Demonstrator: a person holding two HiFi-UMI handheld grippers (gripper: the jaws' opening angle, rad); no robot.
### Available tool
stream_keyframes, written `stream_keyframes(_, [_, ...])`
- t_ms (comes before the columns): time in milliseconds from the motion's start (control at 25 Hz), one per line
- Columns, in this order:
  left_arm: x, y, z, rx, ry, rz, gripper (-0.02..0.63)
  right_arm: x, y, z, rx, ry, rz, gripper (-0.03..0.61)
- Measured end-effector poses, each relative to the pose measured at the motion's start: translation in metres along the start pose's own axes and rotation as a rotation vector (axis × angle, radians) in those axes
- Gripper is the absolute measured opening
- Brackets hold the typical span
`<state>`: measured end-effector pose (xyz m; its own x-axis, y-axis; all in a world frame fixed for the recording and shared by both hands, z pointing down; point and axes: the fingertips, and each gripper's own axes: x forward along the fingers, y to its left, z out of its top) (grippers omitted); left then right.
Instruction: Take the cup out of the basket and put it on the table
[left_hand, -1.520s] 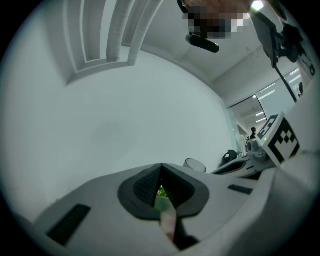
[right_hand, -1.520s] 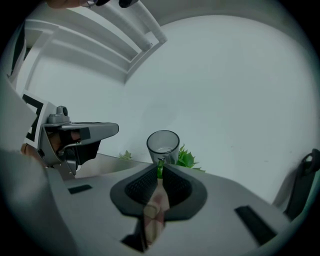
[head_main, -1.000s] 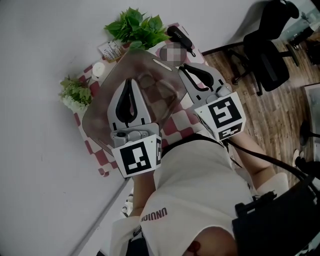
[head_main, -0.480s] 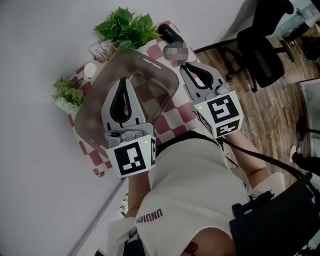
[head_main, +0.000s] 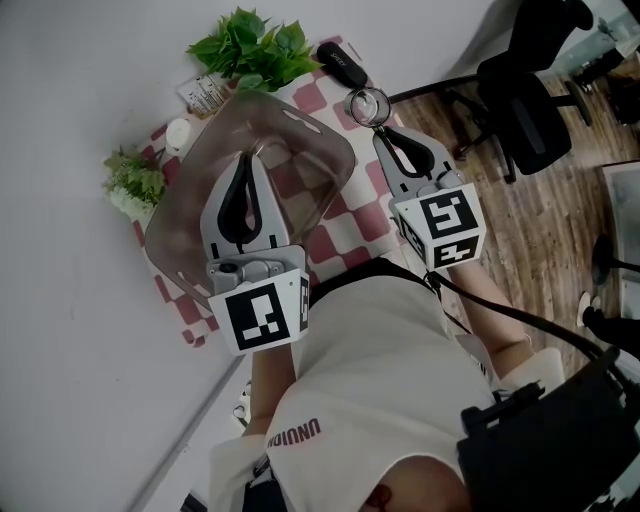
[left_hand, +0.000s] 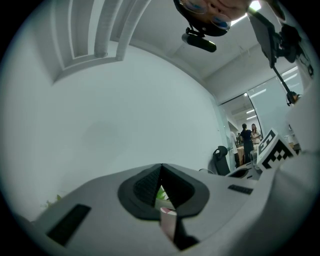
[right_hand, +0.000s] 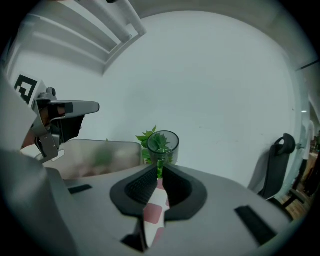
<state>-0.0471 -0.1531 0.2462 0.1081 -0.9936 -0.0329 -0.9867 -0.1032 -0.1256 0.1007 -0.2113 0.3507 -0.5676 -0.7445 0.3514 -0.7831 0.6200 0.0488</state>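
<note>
Claw, right (right_hand: 159, 172): pinching wall of cup (right_hand: 162, 145)
Claw, left (left_hand: 161, 169): pressed together, nothing seen between, over basket (head_main: 318, 140)
Cup: clear, upright, outside basket, just right of its far corner
Surface (head_main: 352, 218): checked cloth, leafy plant (head_main: 255, 45) at far edge

Head view is dim, greyish and flat; we see only soft shadows and no hard glare. Both gripper views are fisheye, with a black vignette round the edges and lines bent hard. In the left gripper view a ceiling strip light (left_hand: 255, 6) at top right is slightly blown out. The right gripper view has even light: cup (right_hand: 162, 142) sharp, basket (right_hand: 95, 157) soft, possibly out of focus or just murky plastic.
</note>
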Motion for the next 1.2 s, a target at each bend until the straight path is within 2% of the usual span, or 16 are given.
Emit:
stream_keyframes(520, [0.001,-0.001,-0.001,-0.003,0.000,-0.005,0.012,-0.001,-0.009,-0.038,0.025,0.072,-0.046,0.046])
stream_keyframes(1200, [0.003,-0.001,-0.005,-0.006,0.009,-0.006,0.012,0.003,-0.011,-0.083,0.069,0.164,-0.061,0.046])
